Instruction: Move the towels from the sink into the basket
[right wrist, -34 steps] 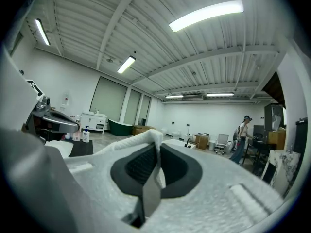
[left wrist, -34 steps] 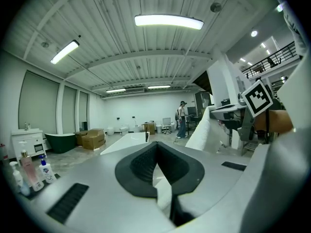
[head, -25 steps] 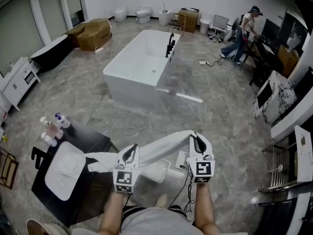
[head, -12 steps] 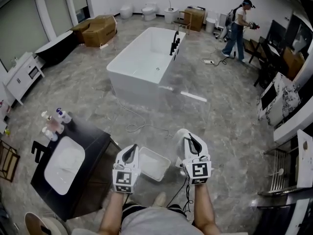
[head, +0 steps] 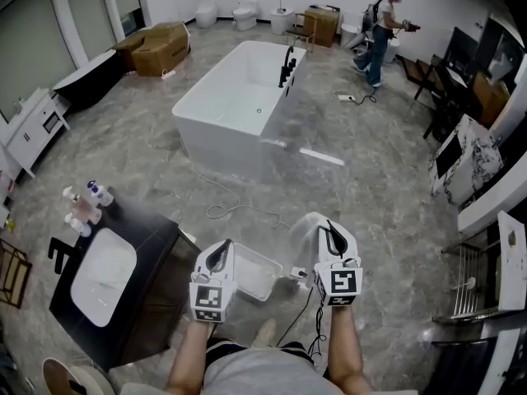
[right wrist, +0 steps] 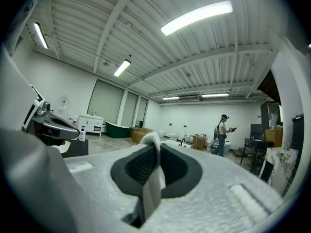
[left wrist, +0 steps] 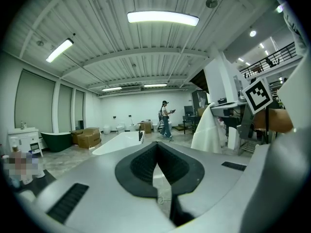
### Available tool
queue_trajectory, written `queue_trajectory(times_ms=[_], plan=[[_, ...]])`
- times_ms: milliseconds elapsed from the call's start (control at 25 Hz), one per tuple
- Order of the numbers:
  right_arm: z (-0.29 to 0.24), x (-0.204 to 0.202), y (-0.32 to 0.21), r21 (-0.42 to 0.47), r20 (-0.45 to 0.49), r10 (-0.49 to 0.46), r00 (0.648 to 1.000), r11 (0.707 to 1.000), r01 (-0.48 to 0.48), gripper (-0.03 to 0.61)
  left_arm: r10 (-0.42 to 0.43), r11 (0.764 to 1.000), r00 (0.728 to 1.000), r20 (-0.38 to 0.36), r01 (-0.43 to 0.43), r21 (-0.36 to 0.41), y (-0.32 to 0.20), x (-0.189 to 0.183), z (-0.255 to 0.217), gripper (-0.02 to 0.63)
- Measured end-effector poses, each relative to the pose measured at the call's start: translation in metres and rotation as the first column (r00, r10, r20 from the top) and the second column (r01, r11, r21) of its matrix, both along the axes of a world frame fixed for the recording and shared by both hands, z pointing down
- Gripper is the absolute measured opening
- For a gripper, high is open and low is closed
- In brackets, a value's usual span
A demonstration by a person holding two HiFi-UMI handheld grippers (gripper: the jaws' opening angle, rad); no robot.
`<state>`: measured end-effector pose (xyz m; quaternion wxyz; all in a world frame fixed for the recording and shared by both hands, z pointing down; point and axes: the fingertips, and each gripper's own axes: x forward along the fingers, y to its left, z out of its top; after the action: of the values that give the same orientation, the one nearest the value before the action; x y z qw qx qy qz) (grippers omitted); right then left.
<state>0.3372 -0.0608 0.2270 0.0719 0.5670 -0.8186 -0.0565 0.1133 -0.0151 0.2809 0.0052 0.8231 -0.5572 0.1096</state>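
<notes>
The towel (head: 308, 227) is a white cloth bunched at the tip of the right gripper (head: 333, 239), above the grey floor and well apart from the sink (head: 103, 274). In the right gripper view, the right gripper (right wrist: 154, 147) has its dark pads pinched on a folded strip of the towel (right wrist: 154, 188), which rises just past the tips. In the left gripper view the towel (left wrist: 208, 130) hangs as a white drape at 2 o'clock of the jaws.

The basket (head: 272, 263), a white rectangular tub on the floor, lies at 8 o'clock of the towel, between the two grippers. Whether the towel's lower edge touches its rim cannot be told from the head view.

The left gripper (head: 219, 255) is at 9 o'clock of the basket. In its own view the left gripper (left wrist: 156, 147) has its jaw tips pressed together with nothing between them.

The sink is a white basin set in a black vanity (head: 152, 237), at 9 o'clock of the left gripper. Bottles (head: 86, 204) stand at its 12 o'clock. A white bathtub (head: 239, 105) stands at 12 o'clock of the basket, with a loose cable (head: 230, 211) on the floor between. A person (head: 380, 31) stands at 2 o'clock of the bathtub.
</notes>
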Motion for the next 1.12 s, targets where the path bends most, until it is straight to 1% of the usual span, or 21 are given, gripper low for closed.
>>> queue_trajectory(times_ms=[120, 280, 400, 560, 680, 880, 1040, 1120], plan=[[0.000, -0.006, 0.001, 0.001, 0.003, -0.020, 1.000, 1.000, 0.020, 0.015, -0.001, 1.000, 1.000, -0.001, 0.001, -0.003, 0.002, 0.004, 0.001, 0.009], [-0.003, -0.032, 0.002, 0.002, 0.018, -0.075, 0.997, 0.997, 0.075, 0.015, -0.019, 1.000, 1.000, 0.000, 0.019, -0.006, 0.006, -0.003, 0.000, 0.009], [0.000, -0.061, 0.004, -0.004, 0.023, -0.124, 0.992, 0.992, 0.125, 0.015, -0.042, 0.999, 0.999, 0.001, 0.042, -0.012, 0.010, -0.020, 0.002, 0.009], [0.019, -0.106, 0.006, -0.042, 0.021, -0.183, 0.983, 0.982, 0.184, 0.015, -0.082, 0.996, 0.997, 0.003, 0.082, -0.035, 0.015, -0.052, 0.013, 0.009], [0.043, -0.136, 0.006, -0.084, 0.014, -0.221, 0.975, 0.972, 0.221, 0.015, -0.109, 0.992, 0.994, -0.007, 0.108, -0.060, 0.015, -0.075, 0.030, 0.009], [0.098, -0.175, -0.004, -0.174, 0.007, -0.242, 0.970, 0.955, 0.239, 0.015, -0.113, 0.986, 0.994, -0.003, 0.111, -0.124, 0.001, -0.105, 0.070, 0.009], [0.151, -0.193, -0.003, -0.256, 0.004, -0.243, 0.970, 0.937, 0.236, 0.015, -0.103, 0.974, 0.994, -0.021, 0.097, -0.203, -0.002, -0.115, 0.111, 0.009], [0.176, -0.199, -0.011, -0.279, -0.004, -0.239, 0.971, 0.933, 0.228, 0.015, -0.084, 0.972, 0.996, -0.022, 0.077, -0.222, -0.010, -0.117, 0.132, 0.009]])
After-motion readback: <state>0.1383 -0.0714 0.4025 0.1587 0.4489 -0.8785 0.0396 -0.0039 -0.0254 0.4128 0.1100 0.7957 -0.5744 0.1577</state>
